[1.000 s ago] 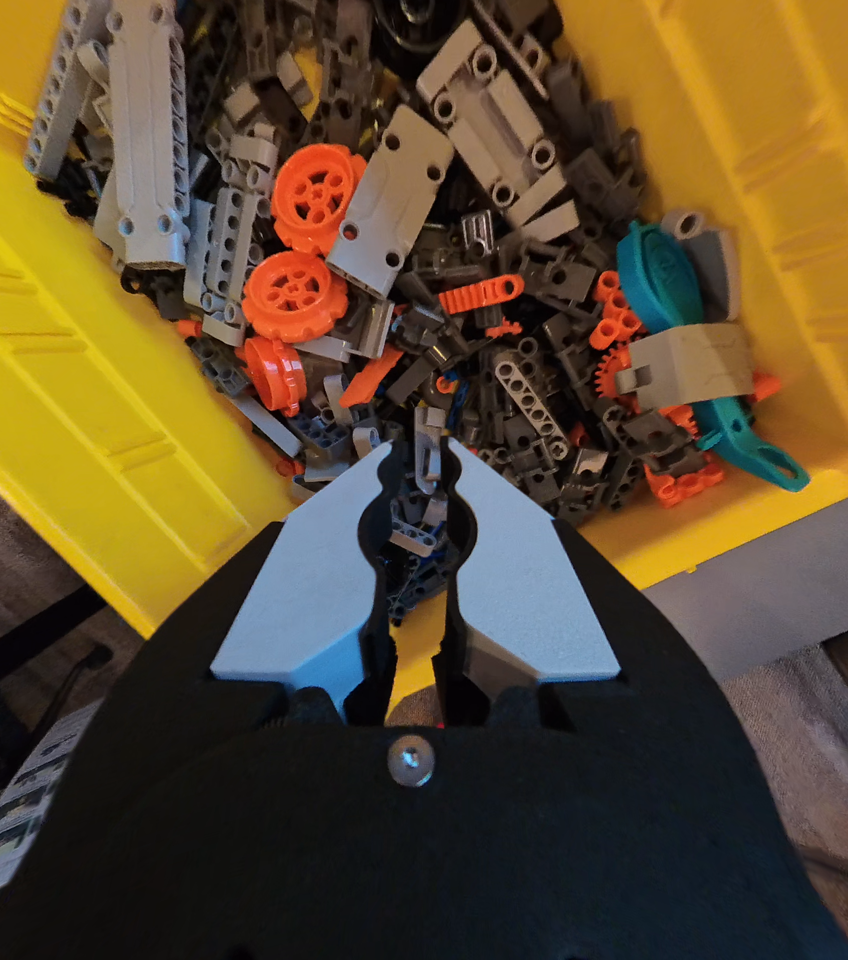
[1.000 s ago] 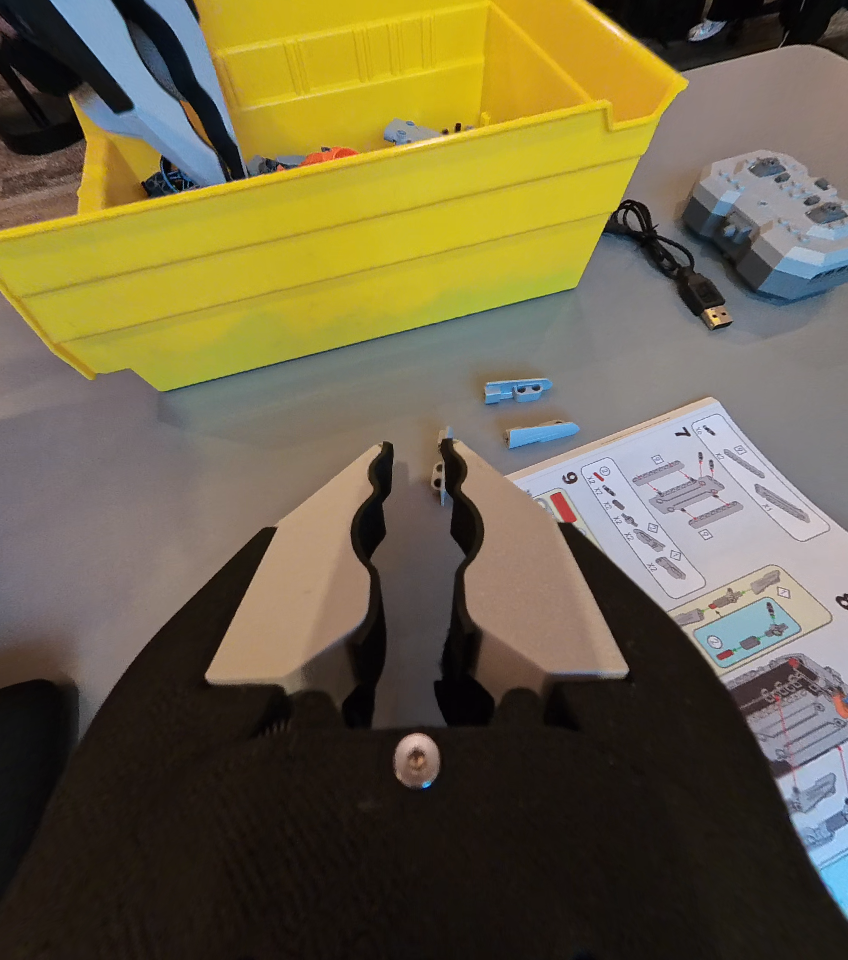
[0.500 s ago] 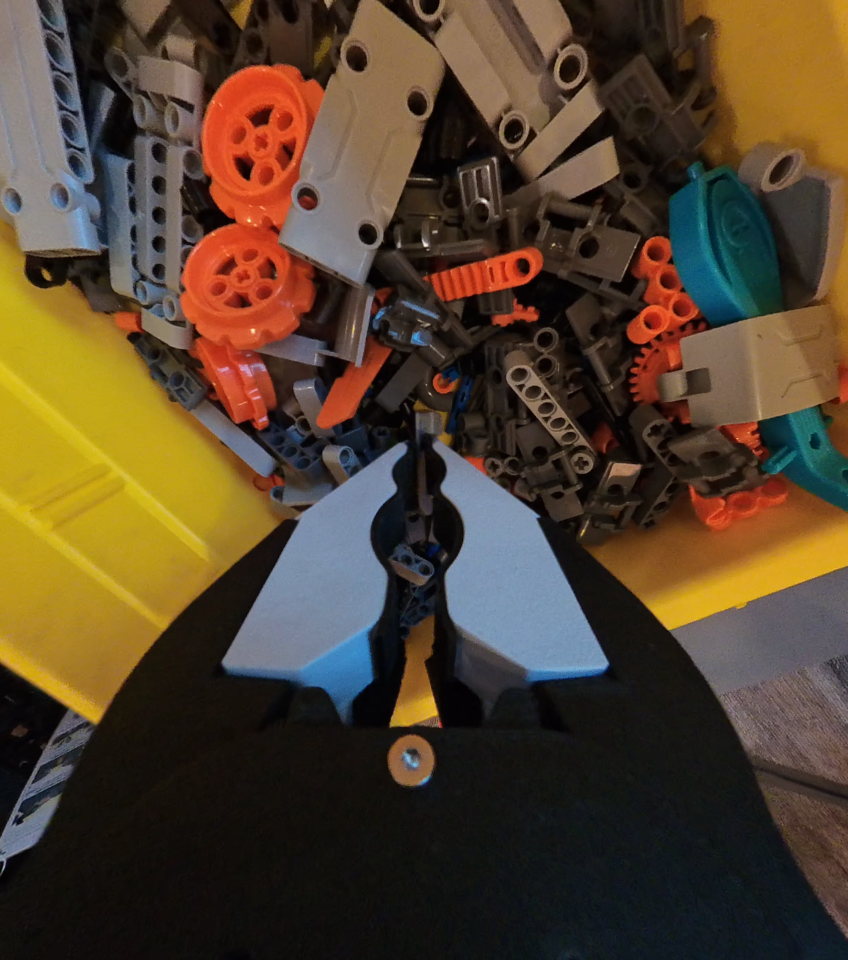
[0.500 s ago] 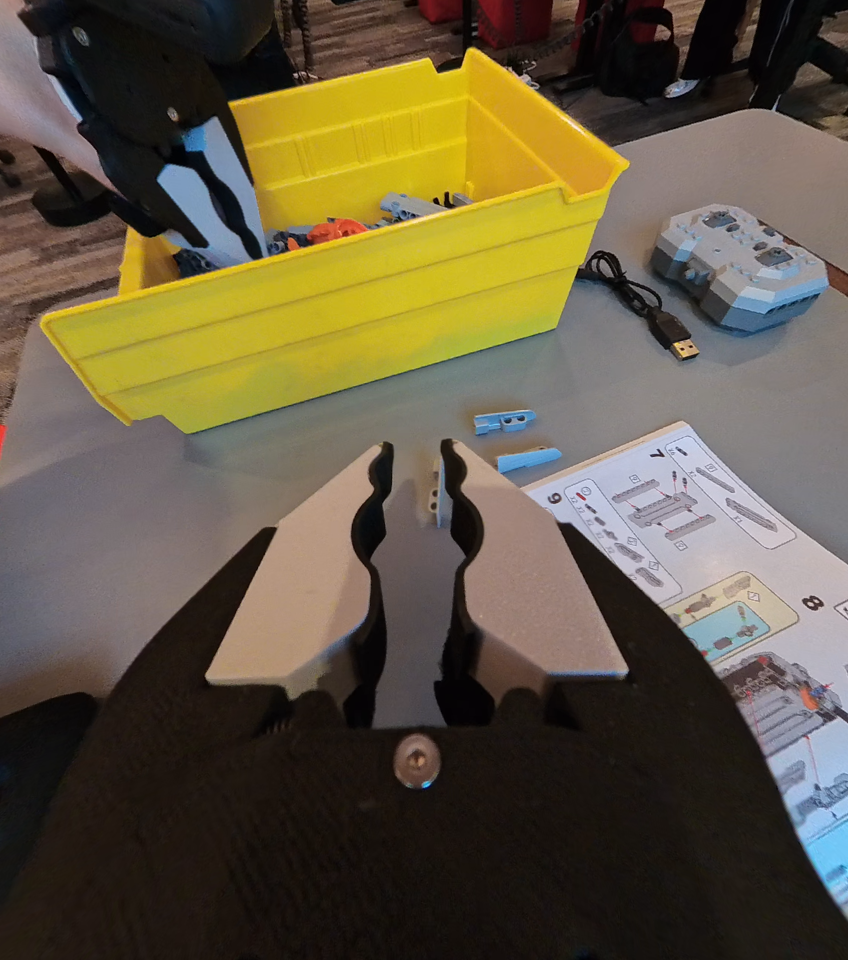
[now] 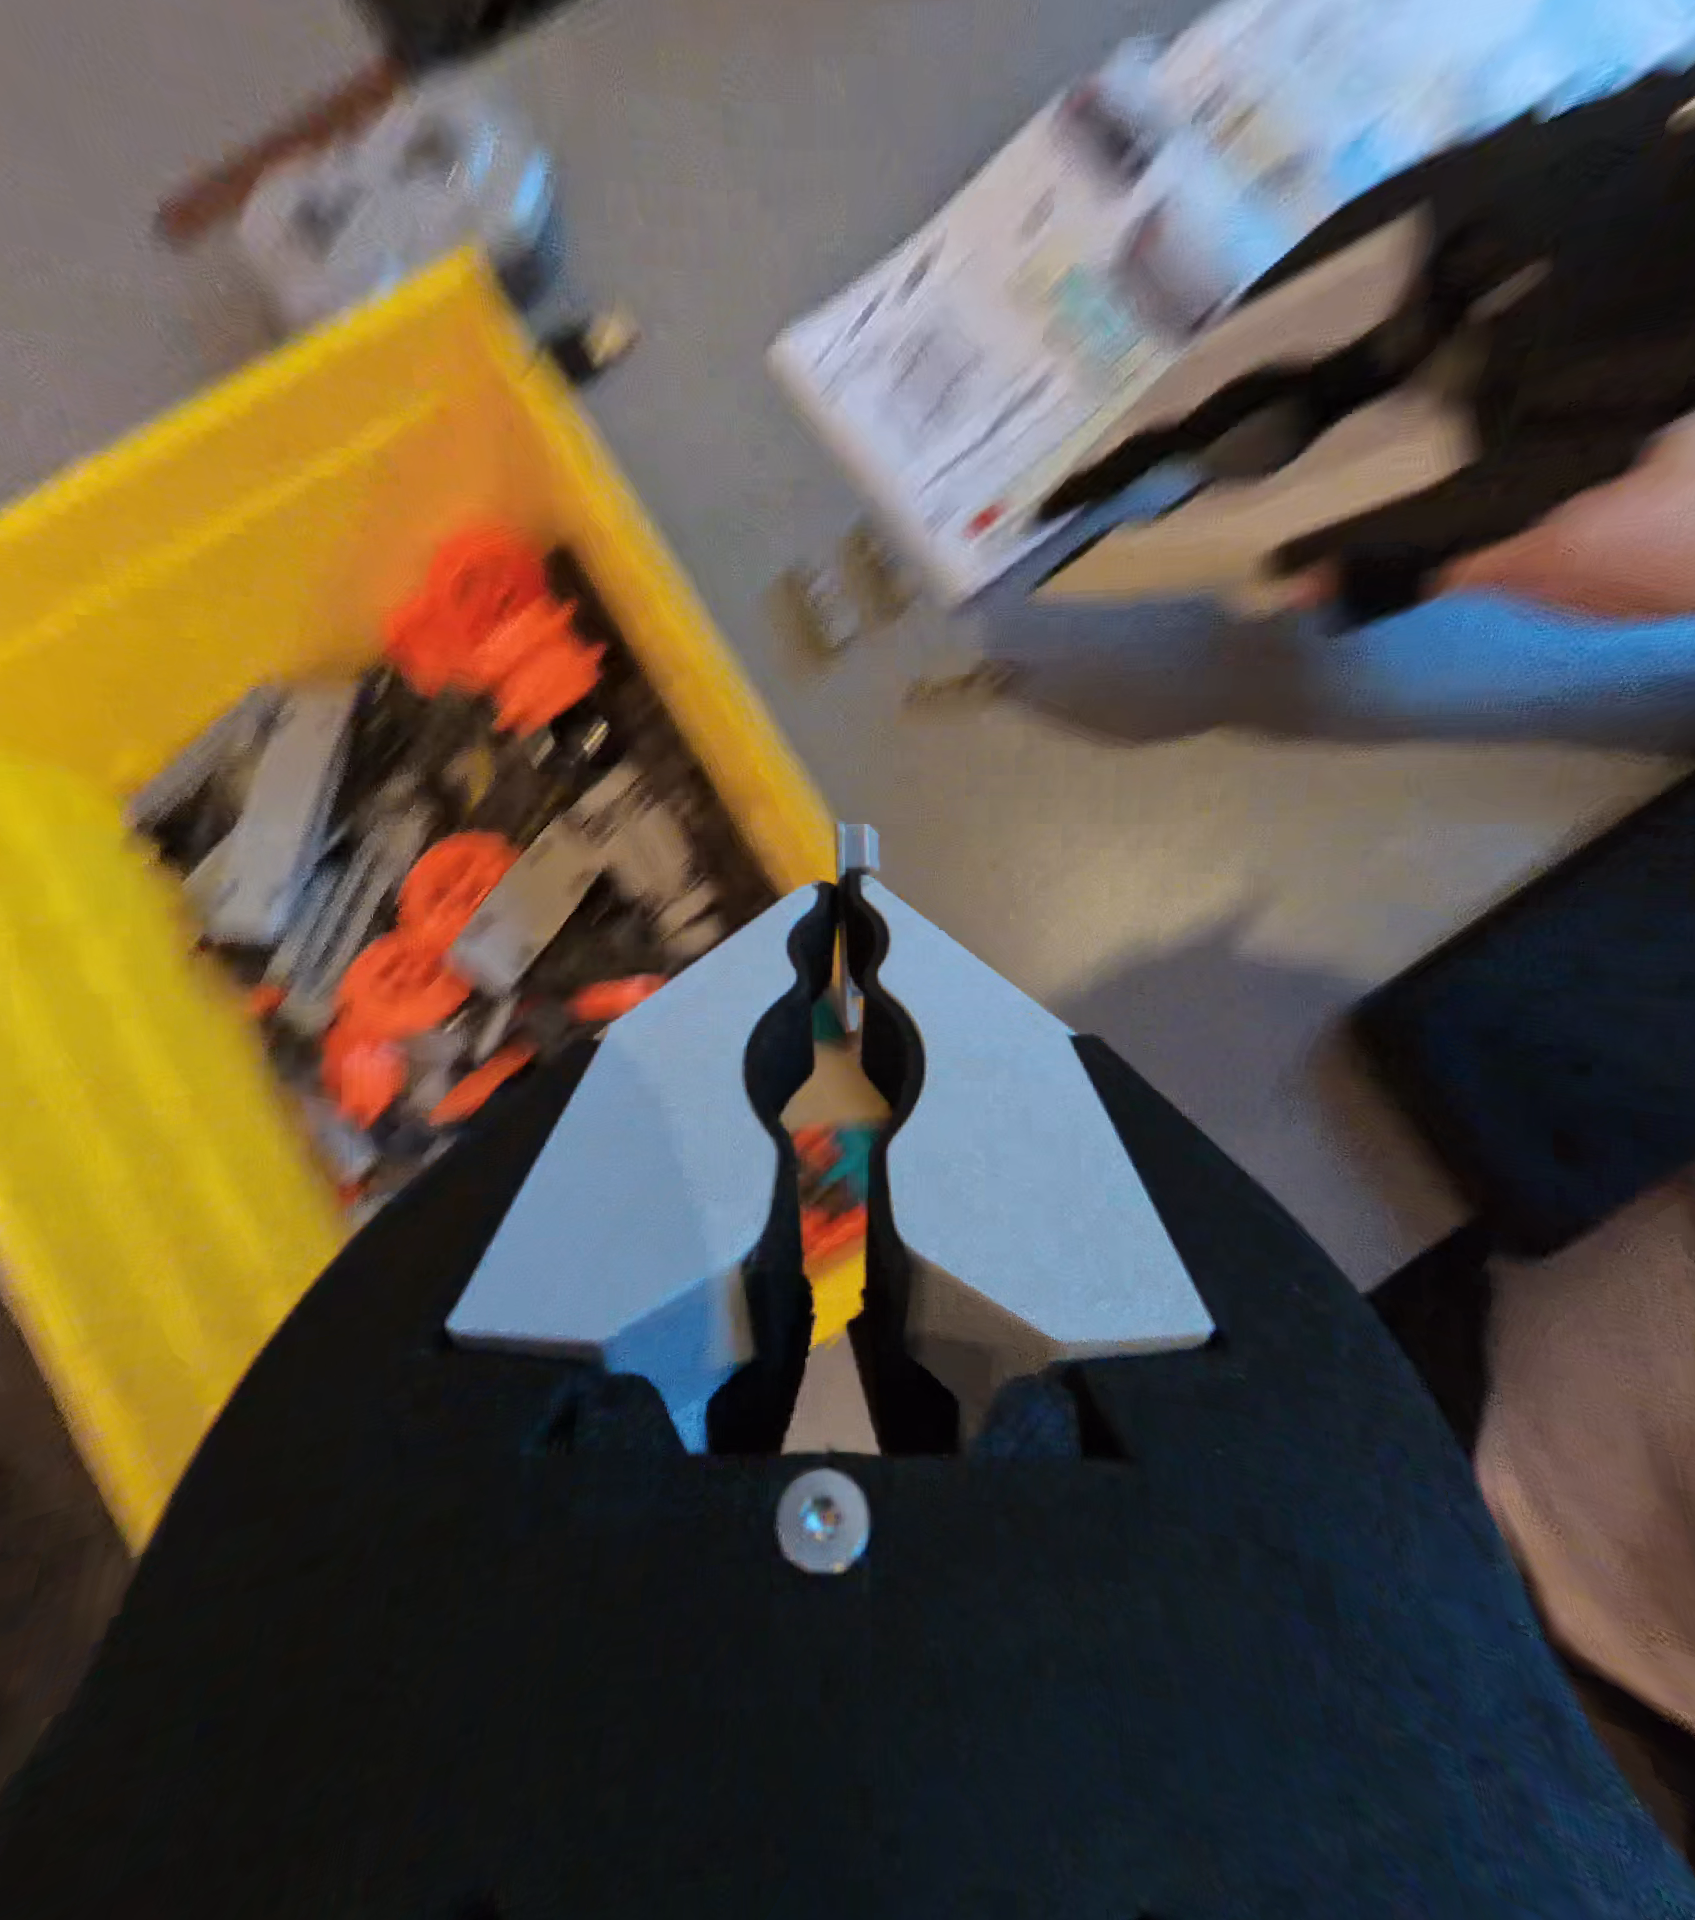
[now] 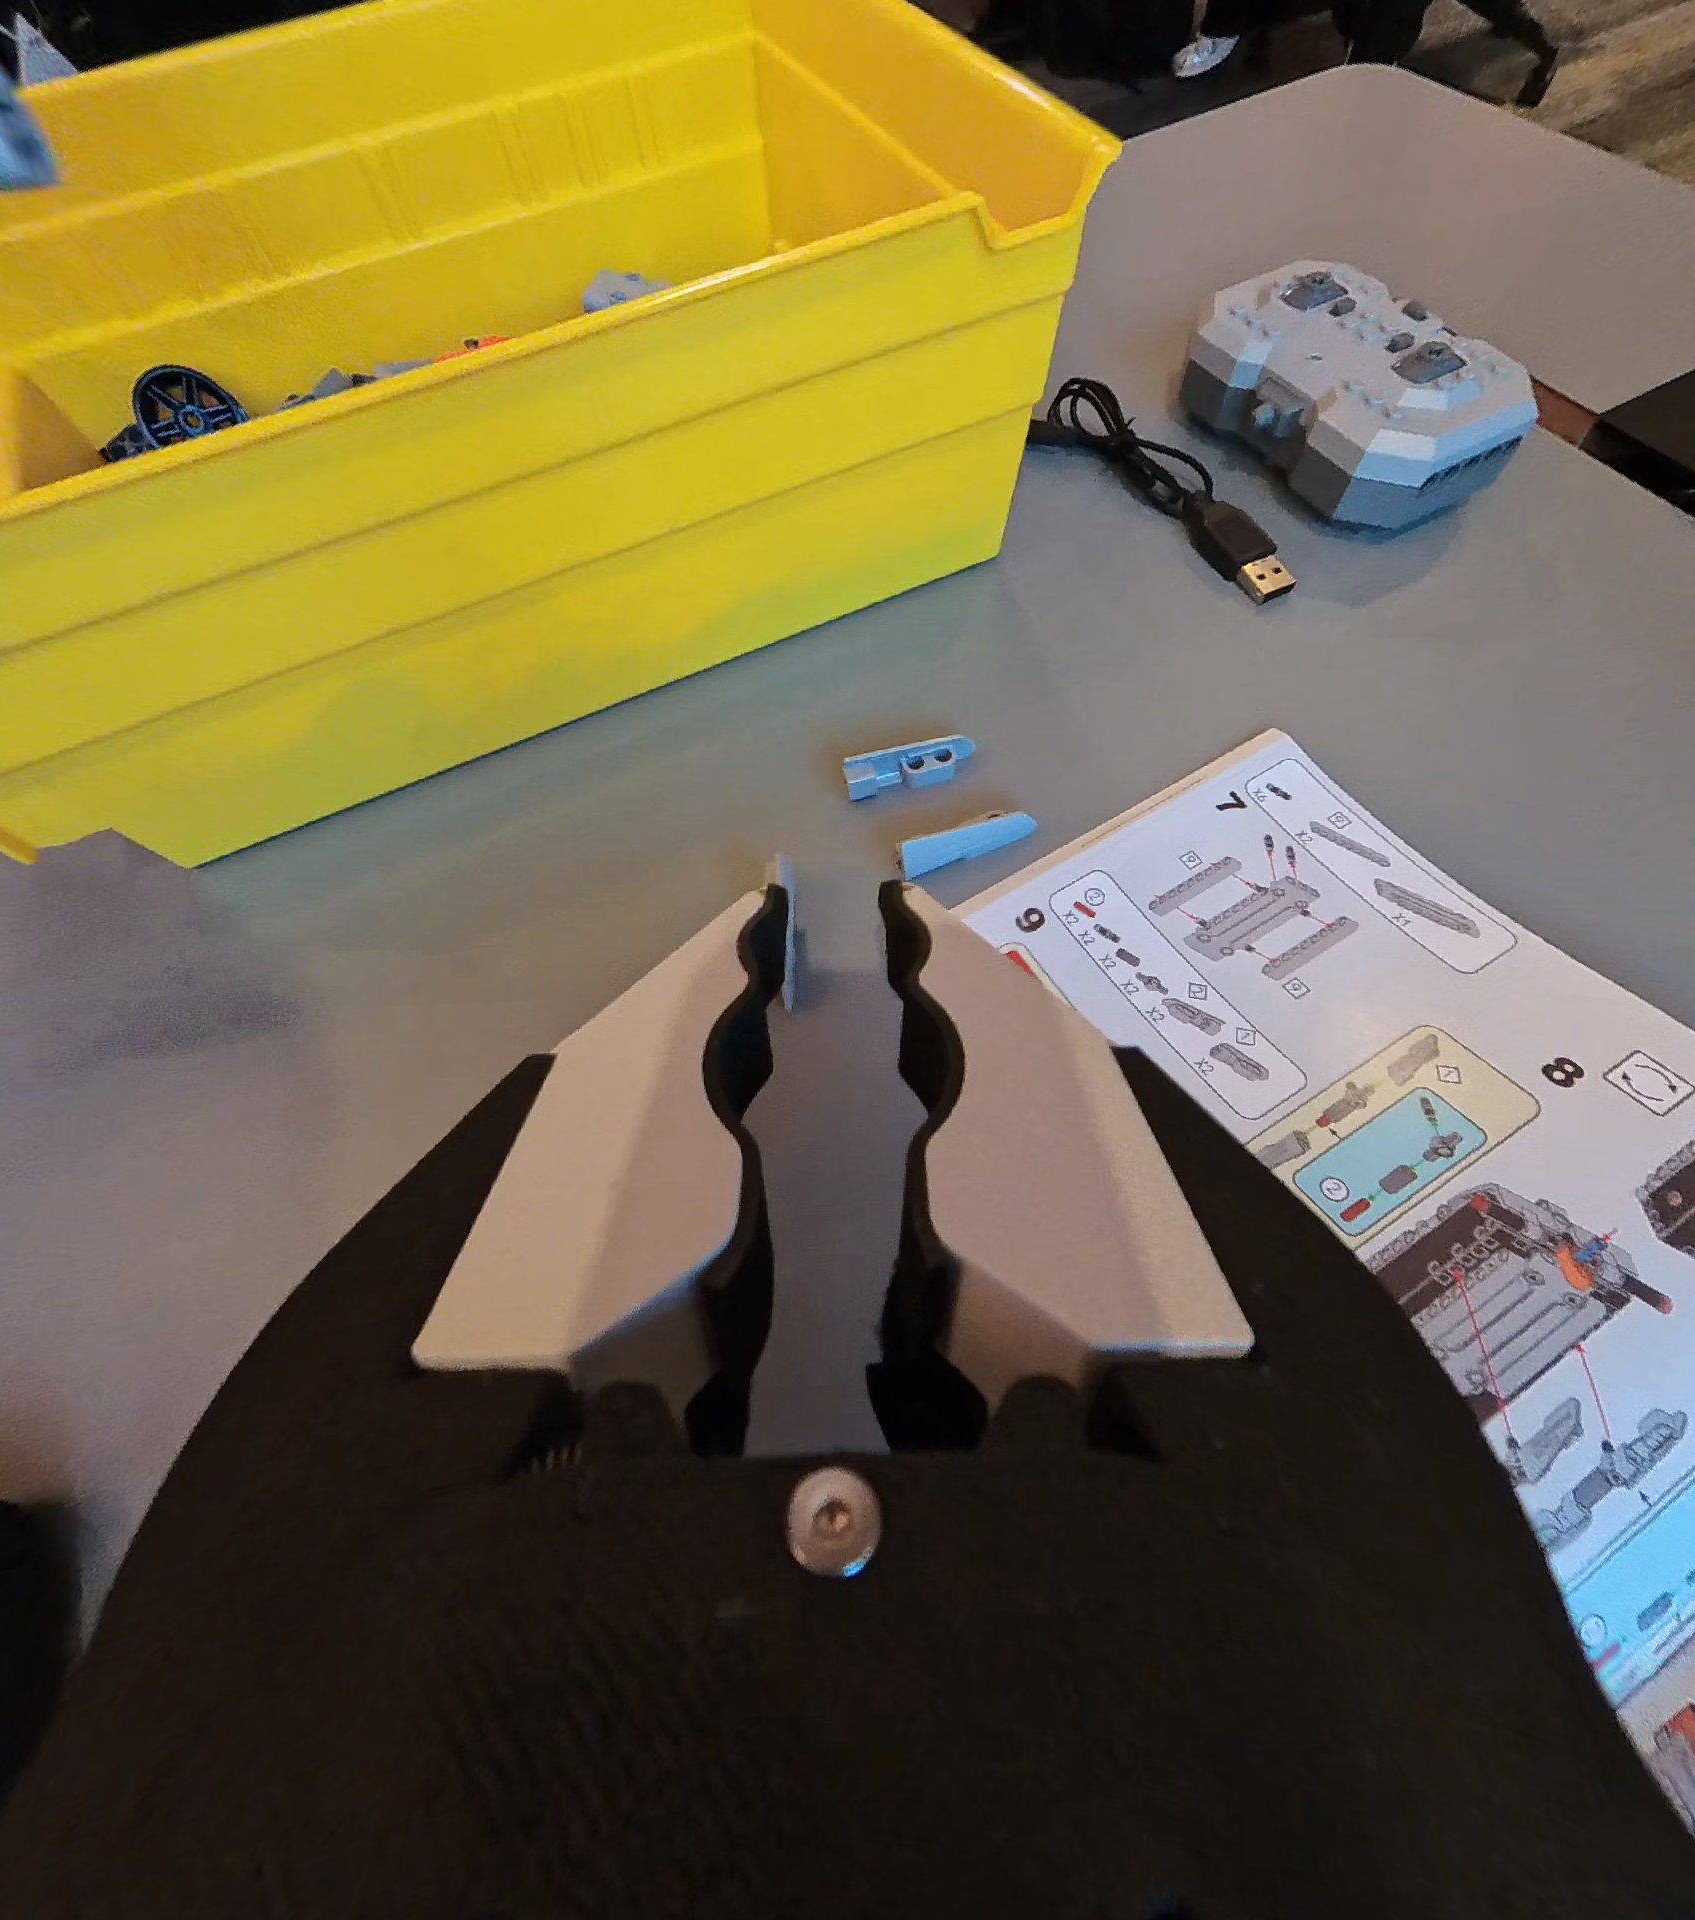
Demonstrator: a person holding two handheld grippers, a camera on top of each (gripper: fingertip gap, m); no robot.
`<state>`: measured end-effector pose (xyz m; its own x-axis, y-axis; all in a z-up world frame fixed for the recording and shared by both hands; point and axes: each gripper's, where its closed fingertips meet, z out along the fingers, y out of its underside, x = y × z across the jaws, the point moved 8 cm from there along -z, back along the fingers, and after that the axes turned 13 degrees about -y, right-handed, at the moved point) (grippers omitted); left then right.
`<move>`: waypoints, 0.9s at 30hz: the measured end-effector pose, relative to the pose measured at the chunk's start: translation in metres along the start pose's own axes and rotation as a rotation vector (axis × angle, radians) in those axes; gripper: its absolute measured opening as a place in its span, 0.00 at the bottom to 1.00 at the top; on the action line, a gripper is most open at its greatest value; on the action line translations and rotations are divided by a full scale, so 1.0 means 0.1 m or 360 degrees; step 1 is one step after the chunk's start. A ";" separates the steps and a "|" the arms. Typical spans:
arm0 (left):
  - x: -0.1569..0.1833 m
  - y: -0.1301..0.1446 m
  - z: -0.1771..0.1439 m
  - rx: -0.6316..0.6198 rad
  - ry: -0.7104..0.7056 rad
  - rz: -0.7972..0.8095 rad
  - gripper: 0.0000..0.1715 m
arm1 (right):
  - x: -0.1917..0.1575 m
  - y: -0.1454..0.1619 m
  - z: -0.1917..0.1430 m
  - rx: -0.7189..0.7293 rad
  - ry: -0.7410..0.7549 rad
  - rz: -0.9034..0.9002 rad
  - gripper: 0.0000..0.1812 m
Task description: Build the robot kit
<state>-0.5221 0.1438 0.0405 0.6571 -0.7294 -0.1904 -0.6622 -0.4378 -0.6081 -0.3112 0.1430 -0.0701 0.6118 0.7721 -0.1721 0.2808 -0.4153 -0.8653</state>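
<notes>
Table (image 6: 1445, 665), grey, carrying a yellow bin (image 6: 469, 582) heaped with loose building pieces. An instruction booklet (image 6: 1342, 1039) lies open beside it, apparently for reference. Right gripper (image 6: 832, 904), jaws apart, hovers low; a flat grey piece (image 6: 787, 940) rests against its left finger. Left gripper (image 5: 848, 894), above the bin's edge, is clamped on a small grey part (image 5: 857, 847), lifted clear.

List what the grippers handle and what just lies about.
Handled: small grey piece pinched in the left gripper; thin grey piece against one finger of the open right gripper.
Lying about: yellow plastic bin, two pale blue pieces, printed instruction booklet, black USB cable, grey control unit.
</notes>
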 end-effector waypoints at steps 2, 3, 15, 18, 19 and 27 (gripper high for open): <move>0.38 -0.18 0.06 0.0031 0.0049 0.0015 0.00 | 0.00 0.01 0.01 0.0005 0.0011 -0.0007 0.10; 0.52 -0.21 0.17 -0.0036 0.0009 0.0012 0.00 | -0.01 0.03 0.02 -0.0001 0.0010 -0.0014 0.10; 0.69 -0.01 1.34 -0.0578 -0.0593 -0.0284 0.00 | -0.01 0.14 0.06 -0.0057 0.0035 0.0001 0.10; 0.61 -0.02 1.41 -0.0591 -0.0635 -0.0321 0.00 | 0.00 0.14 0.04 -0.0017 0.0022 0.0072 0.11; 0.59 -0.03 1.43 -0.0587 -0.0642 -0.0330 0.00 | 0.00 0.14 0.04 -0.0011 0.0022 0.0080 0.11; 0.55 -0.10 1.59 -0.0597 -0.0651 -0.0323 0.00 | 0.03 0.11 0.01 0.0011 0.0039 0.0094 0.12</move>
<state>-0.4219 0.1922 -0.0865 0.8203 -0.3820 -0.4257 -0.5416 -0.7580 -0.3634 -0.3072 0.1413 -0.0809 0.6449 0.7345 -0.2113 0.2388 -0.4563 -0.8572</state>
